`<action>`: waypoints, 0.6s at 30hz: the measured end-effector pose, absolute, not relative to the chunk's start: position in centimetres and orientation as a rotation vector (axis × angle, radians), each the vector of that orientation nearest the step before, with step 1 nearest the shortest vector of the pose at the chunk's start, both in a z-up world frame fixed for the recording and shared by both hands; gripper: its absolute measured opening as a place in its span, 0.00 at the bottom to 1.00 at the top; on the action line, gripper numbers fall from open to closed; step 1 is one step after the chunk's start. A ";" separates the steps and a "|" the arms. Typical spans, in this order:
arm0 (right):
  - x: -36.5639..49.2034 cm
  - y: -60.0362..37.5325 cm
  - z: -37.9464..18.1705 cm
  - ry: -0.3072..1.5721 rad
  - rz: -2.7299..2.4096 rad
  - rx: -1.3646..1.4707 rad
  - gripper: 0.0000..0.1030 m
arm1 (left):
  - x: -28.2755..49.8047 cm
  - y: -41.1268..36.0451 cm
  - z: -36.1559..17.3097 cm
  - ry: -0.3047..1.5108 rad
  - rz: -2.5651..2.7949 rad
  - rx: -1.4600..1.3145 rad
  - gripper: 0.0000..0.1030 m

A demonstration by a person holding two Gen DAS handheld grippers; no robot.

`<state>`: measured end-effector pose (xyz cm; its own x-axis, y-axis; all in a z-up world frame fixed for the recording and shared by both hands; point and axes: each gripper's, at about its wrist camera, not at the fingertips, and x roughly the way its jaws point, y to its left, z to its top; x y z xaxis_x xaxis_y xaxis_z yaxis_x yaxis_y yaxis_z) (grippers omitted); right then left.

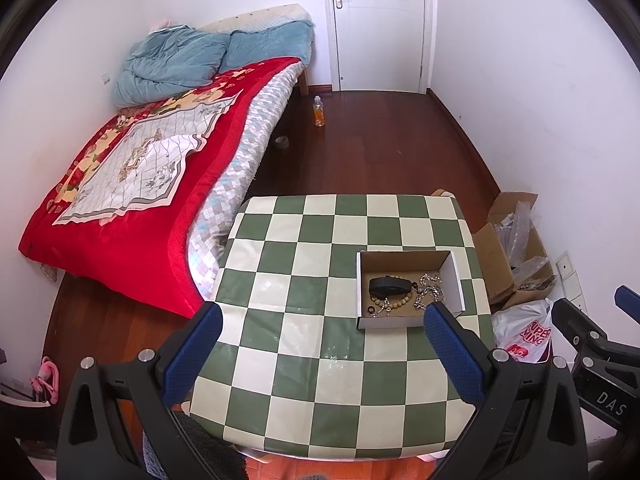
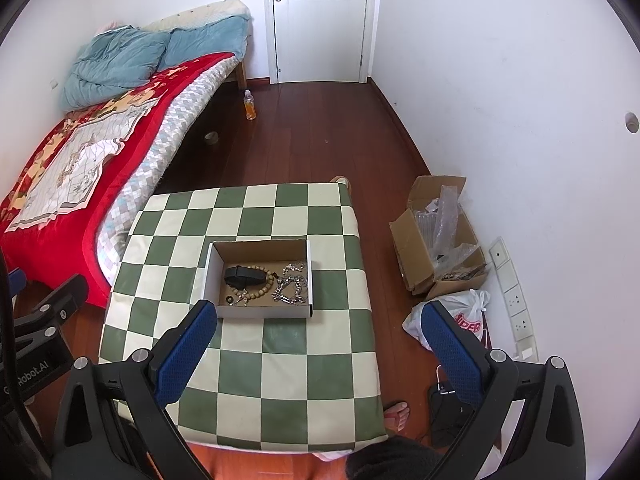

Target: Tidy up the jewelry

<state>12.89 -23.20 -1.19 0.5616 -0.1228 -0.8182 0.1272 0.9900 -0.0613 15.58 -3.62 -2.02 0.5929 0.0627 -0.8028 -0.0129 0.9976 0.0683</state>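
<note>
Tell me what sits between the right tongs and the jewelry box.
Nothing: in the right wrist view only bare checkered tablecloth lies between the open right tongs and the cardboard box of jewelry.

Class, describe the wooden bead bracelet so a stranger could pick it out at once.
Find the checkered table, then the shallow cardboard box on it. Among the jewelry inside, the bead bracelet is the loop of round tan beads, between a black object and tangled silver chains.
</note>
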 end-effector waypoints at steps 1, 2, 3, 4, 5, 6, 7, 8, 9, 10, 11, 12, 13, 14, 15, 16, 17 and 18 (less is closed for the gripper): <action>12.9 -23.2 -1.2 0.964 -0.148 0.004 1.00 | 15.6 -3.7 -2.0 0.936 0.044 0.057 1.00; 12.9 -23.2 -1.2 0.964 -0.147 0.006 1.00 | 15.6 -3.7 -2.0 0.936 0.043 0.056 1.00; 12.8 -23.2 -1.2 0.965 -0.146 0.008 1.00 | 15.6 -3.7 -2.0 0.933 0.043 0.056 1.00; 12.8 -23.2 -1.2 0.964 -0.148 0.005 1.00 | 15.6 -3.7 -2.0 0.932 0.044 0.057 1.00; 12.9 -23.2 -1.2 0.964 -0.148 0.004 1.00 | 15.5 -3.6 -2.1 0.934 0.044 0.057 1.00; 12.9 -23.2 -1.2 0.963 -0.148 0.006 1.00 | 15.5 -3.6 -2.1 0.934 0.041 0.055 1.00; 13.0 -23.2 -1.2 0.965 -0.147 0.007 1.00 | 15.4 -3.5 -2.2 0.934 0.043 0.055 1.00; 12.9 -23.2 -1.2 0.965 -0.147 0.006 1.00 | 15.4 -3.6 -2.2 0.935 0.044 0.056 1.00; 12.9 -23.2 -1.2 0.964 -0.147 0.006 1.00 | 15.4 -3.5 -2.2 0.937 0.041 0.054 1.00; 12.9 -23.2 -1.2 0.964 -0.146 0.006 1.00 | 15.3 -3.5 -2.2 0.936 0.040 0.054 1.00; 12.9 -23.2 -1.2 0.965 -0.147 0.006 1.00 | 15.3 -3.4 -2.2 0.935 0.044 0.055 1.00; 12.9 -23.2 -1.2 0.965 -0.147 0.004 1.00 | 15.2 -3.4 -2.2 0.935 0.044 0.055 1.00; 12.9 -23.2 -1.2 0.965 -0.145 0.006 1.00 | 15.2 -3.3 -2.2 0.937 0.042 0.053 1.00; 12.9 -23.2 -1.1 0.965 -0.144 0.005 1.00 | 15.2 -3.4 -2.2 0.937 0.043 0.051 1.00; 12.9 -23.1 -1.1 0.965 -0.144 0.002 1.00 | 15.1 -3.4 -2.2 0.937 0.045 0.052 1.00; 12.9 -23.1 -1.1 0.965 -0.144 0.001 1.00 | 15.1 -3.3 -2.2 0.937 0.045 0.051 1.00; 12.8 -23.1 -1.1 0.964 -0.144 0.002 1.00 | 15.1 -3.3 -2.1 0.937 0.044 0.050 1.00; 12.8 -23.1 -1.1 0.964 -0.143 0.003 1.00 | 15.1 -3.3 -2.1 0.937 0.046 0.051 1.00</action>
